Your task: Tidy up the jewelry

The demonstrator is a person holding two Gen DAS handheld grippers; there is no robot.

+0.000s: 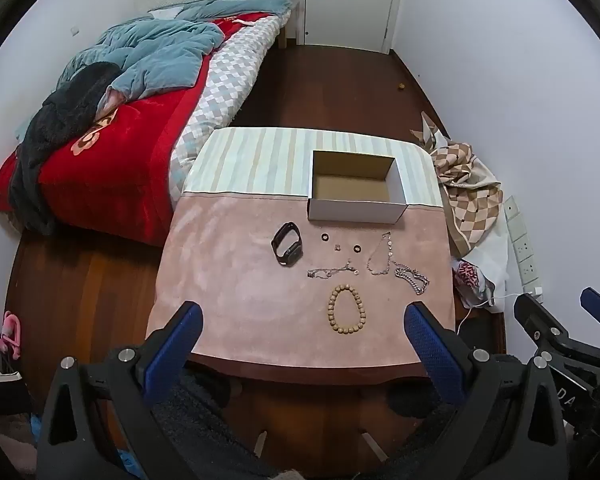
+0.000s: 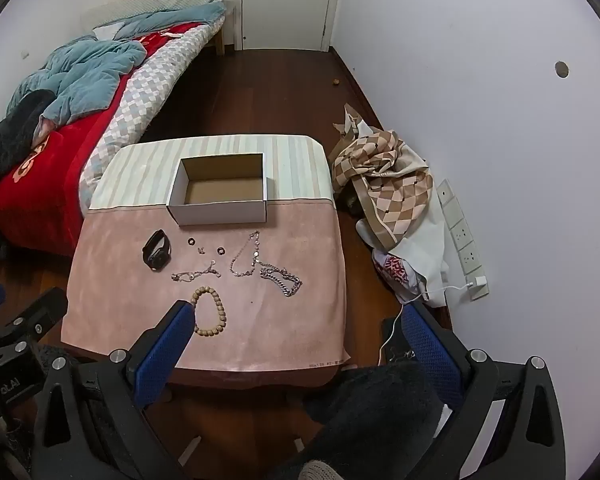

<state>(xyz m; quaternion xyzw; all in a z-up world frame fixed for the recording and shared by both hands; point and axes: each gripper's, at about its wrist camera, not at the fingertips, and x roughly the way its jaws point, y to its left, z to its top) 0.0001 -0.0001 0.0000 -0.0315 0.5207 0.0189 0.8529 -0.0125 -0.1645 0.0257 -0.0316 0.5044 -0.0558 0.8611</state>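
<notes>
Both grippers down-tilted, jaws wide.

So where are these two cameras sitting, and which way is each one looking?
Left wrist: rides on the left gripper, angled down at the table; its open blue fingers frame the bead bracelet; the right gripper shows at the right edge.
Right wrist: rides on the right gripper, angled down likewise; its fingers are open and empty.
Shared: the cardboard box, black watch, chains and bed.

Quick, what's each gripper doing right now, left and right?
Left gripper: open, holding nothing.
Right gripper: open, holding nothing.
</notes>
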